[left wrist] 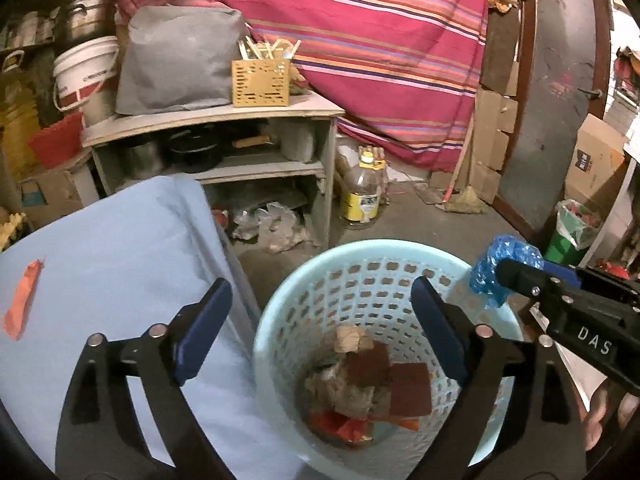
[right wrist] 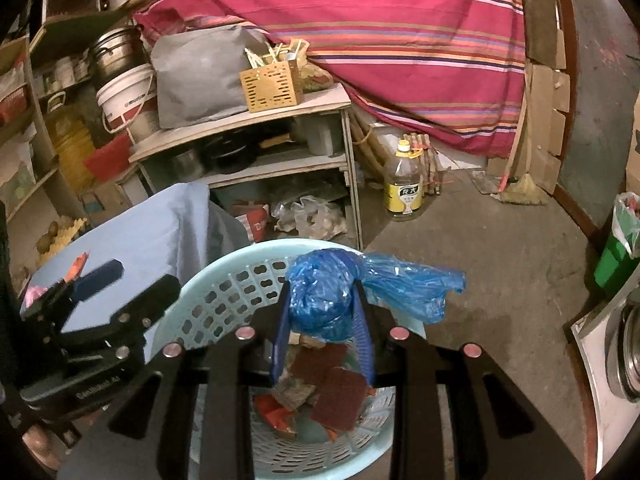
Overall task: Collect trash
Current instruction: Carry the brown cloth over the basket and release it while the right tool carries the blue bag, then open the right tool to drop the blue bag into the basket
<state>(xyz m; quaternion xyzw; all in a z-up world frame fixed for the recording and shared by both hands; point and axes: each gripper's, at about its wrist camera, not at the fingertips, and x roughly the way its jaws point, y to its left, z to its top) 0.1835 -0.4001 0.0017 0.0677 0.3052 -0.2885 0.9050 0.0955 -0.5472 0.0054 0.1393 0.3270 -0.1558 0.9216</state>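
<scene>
A light blue perforated basket (left wrist: 360,256) stands on the floor and holds brown pads, crumpled paper and red scraps; it also shows in the right wrist view (right wrist: 224,280). My right gripper (right wrist: 322,308) is shut on a crumpled blue plastic bag (right wrist: 324,300) and holds it over the basket's rim; the bag also shows in the left wrist view (left wrist: 494,270). My left gripper (left wrist: 320,312) is open and empty, straddling the basket's left rim beside the table. An orange scrap (left wrist: 22,304) lies on the light blue tablecloth (left wrist: 112,264).
A grey shelf unit (left wrist: 240,160) with pots, a grey bag and a yellow utensil box stands behind. An oil bottle (left wrist: 362,196), a broom (left wrist: 464,196) and a green lined bin (left wrist: 572,228) stand on the concrete floor. A striped cloth hangs behind.
</scene>
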